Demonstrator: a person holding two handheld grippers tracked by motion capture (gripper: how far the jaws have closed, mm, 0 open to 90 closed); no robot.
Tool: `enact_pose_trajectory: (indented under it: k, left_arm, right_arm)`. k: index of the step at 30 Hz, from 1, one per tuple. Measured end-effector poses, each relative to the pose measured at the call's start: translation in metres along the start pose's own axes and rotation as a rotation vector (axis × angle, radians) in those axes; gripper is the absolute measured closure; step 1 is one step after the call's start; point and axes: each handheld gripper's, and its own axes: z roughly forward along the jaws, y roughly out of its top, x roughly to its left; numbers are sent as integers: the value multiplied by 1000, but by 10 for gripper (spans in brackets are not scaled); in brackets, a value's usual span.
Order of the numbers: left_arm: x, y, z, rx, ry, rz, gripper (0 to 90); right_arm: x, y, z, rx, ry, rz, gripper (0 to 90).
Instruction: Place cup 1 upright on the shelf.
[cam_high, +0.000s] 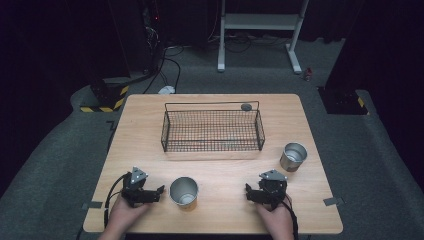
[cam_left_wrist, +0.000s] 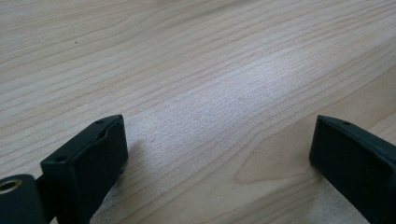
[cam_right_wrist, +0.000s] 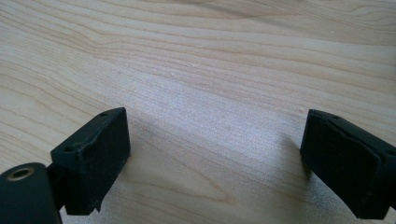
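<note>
Two metal cups stand upright on the wooden table (cam_high: 210, 170): one cup (cam_high: 184, 192) near the front centre, another cup (cam_high: 293, 156) at the right. A black wire basket (cam_high: 212, 131) sits behind them in the middle. My left gripper (cam_high: 159, 192) rests low at the front left, just left of the near cup, jaws wide apart over bare wood (cam_left_wrist: 219, 135). My right gripper (cam_high: 248, 192) lies at the front right, likewise open over bare wood (cam_right_wrist: 215, 140). Nothing sits between either pair of jaws.
A small dark round object (cam_high: 245, 106) lies on the table behind the basket's far right corner. Tape marks (cam_high: 333, 201) sit at the table's front corners. Beyond the table are grey carpet, cables and a white stand (cam_high: 260, 22).
</note>
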Motion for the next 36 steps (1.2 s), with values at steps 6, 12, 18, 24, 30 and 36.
enact_pose_trajectory:
  k: [6,12,18,24,30,36]
  left_arm:
    - [0,0,0,0,0,1,47]
    - [0,0,0,-2,8,-1,45]
    - [-1,0,0,-2,11,-4,45]
    - [-1,0,0,-3,16,-10,48]
    - [-1,-1,0,-4,14,-13,51]
    - [0,0,-1,3,8,-1,45]
  right_arm:
    - [-1,0,0,-1,3,-9,81]
    - [-1,0,0,-2,3,-9,81]
    - [0,0,0,-1,2,-5,83]
    - [0,0,0,-1,2,-6,84]
    - [0,0,0,-2,-1,-5,86]
    - [0,0,0,-3,-1,-4,86]
